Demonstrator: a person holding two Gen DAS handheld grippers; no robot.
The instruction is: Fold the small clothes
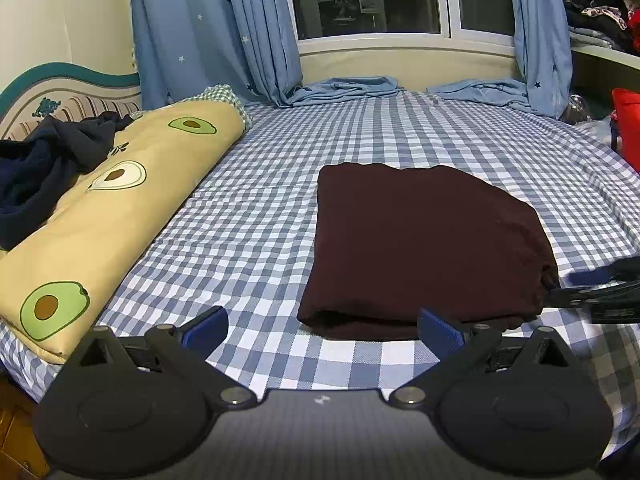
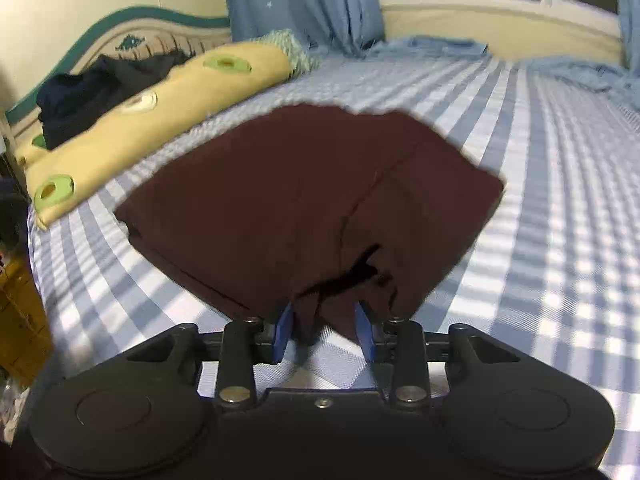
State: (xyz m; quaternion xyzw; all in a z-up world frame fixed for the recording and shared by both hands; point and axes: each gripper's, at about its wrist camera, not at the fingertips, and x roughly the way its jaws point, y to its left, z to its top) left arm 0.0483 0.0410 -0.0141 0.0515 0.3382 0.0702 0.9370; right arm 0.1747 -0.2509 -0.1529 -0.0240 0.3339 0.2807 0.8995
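Maroon garment [image 1: 424, 248] lying folded mid-frame on bed [image 1: 260, 216]. We are pinching its near corner with right gripper [image 2: 325, 330]; left gripper [image 1: 322, 330] hanging spread, empty. Next, probably: tidying final fold.

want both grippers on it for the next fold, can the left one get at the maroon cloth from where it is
Probably yes. The left gripper is open and empty, and the maroon cloth's near edge lies just ahead over bare checked sheet. The right gripper holds a different corner.
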